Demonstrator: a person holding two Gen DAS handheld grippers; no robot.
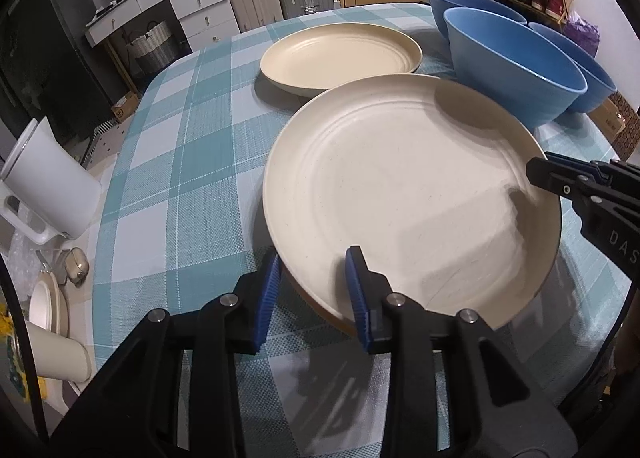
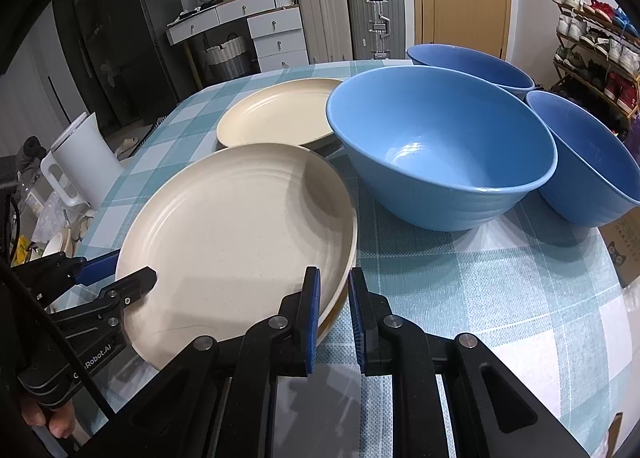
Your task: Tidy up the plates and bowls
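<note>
Near cream plate (image 1: 400, 186), rigid and slick: on checked tablecloth (image 1: 180, 146), left of blue bowls (image 2: 440, 146). Right gripper (image 2: 334, 310) clamped on near-right rim; left gripper (image 1: 314, 286) straddling near-left rim, apart. Grip rim only.

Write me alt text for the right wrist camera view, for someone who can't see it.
The right tongs are shut on the rim of a large cream plate on a teal checked tablecloth, with the left tongs straddling its opposite edge. Behind lie a second cream plate and three blue bowls.
</note>
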